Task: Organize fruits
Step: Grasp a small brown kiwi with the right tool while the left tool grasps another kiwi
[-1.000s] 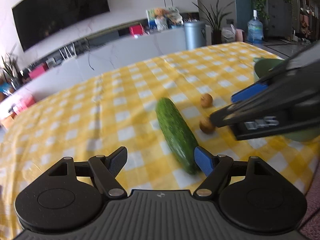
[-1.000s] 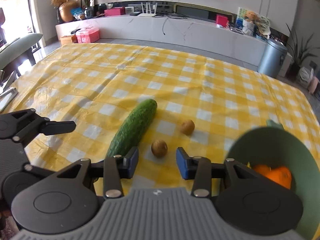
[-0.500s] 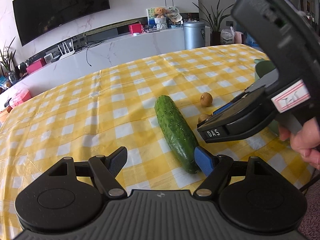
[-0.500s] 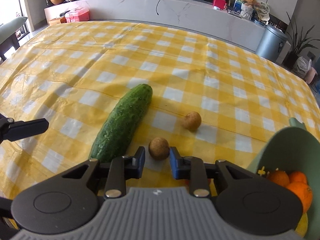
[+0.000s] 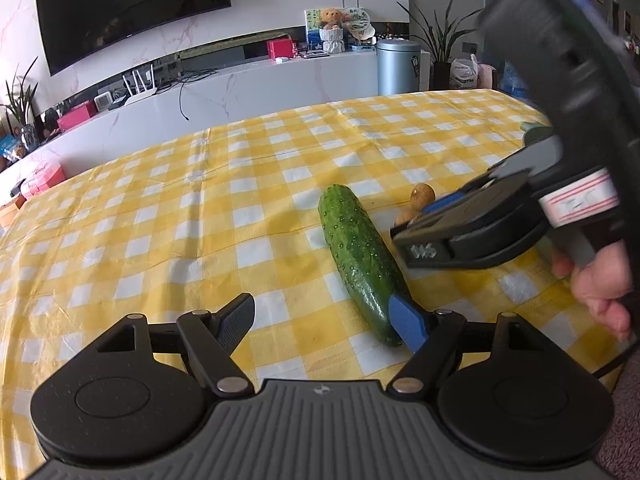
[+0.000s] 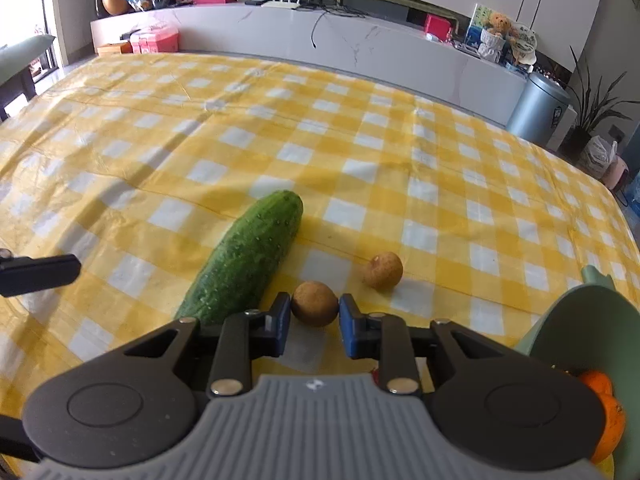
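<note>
A green cucumber (image 6: pixel 248 256) lies on the yellow checked tablecloth (image 6: pixel 320 140), also in the left wrist view (image 5: pixel 360 252). Two small brown round fruits sit right of it: the near one (image 6: pixel 315 303) is between my right gripper's (image 6: pixel 312 320) blue pads, which touch or almost touch its sides; the far one (image 6: pixel 383 271) lies free. A green bowl (image 6: pixel 576 320) with oranges (image 6: pixel 608 412) stands at the right. My left gripper (image 5: pixel 324 324) is open and empty, its right pad (image 5: pixel 406 322) beside the cucumber's near end. The right gripper's body (image 5: pixel 472 224) shows in the left wrist view.
The table's near edge runs just below both grippers. A white low cabinet (image 6: pixel 360 44) with boxes, a router and a teddy bear stands behind the table. A grey bin (image 6: pixel 536 108) and plants stand at the far right.
My right gripper has moved forward and down around the near brown fruit and its jaws have narrowed onto it. The left gripper has stayed open in place.
</note>
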The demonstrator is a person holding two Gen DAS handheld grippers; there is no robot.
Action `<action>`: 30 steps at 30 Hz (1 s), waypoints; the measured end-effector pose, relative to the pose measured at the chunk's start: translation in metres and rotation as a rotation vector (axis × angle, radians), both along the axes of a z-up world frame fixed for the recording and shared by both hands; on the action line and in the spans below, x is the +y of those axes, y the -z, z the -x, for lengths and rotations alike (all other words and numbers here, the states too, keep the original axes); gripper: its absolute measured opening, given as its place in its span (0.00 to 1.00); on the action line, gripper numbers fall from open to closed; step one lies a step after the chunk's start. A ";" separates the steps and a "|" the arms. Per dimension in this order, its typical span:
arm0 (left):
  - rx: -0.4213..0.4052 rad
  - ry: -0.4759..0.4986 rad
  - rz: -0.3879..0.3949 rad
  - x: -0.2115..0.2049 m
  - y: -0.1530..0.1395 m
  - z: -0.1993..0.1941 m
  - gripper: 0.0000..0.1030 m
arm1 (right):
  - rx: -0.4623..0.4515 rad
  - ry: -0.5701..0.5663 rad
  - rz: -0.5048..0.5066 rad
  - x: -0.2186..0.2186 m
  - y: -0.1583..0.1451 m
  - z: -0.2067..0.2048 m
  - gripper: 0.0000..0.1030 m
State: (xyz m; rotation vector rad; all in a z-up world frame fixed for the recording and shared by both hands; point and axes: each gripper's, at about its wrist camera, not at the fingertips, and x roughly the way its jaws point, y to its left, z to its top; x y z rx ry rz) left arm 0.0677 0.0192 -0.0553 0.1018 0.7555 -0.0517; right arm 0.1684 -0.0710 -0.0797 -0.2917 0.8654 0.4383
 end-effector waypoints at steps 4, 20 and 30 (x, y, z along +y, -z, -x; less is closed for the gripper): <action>-0.002 -0.017 0.055 0.000 -0.003 0.000 0.87 | -0.034 0.038 -0.106 -0.016 -0.023 0.004 0.22; -0.017 0.027 0.037 -0.054 -0.021 -0.042 0.87 | -0.302 0.283 -0.241 -0.135 -0.092 0.037 0.22; -0.043 0.094 0.070 -0.082 0.008 -0.079 0.54 | -0.293 0.326 -0.270 -0.170 -0.084 0.037 0.22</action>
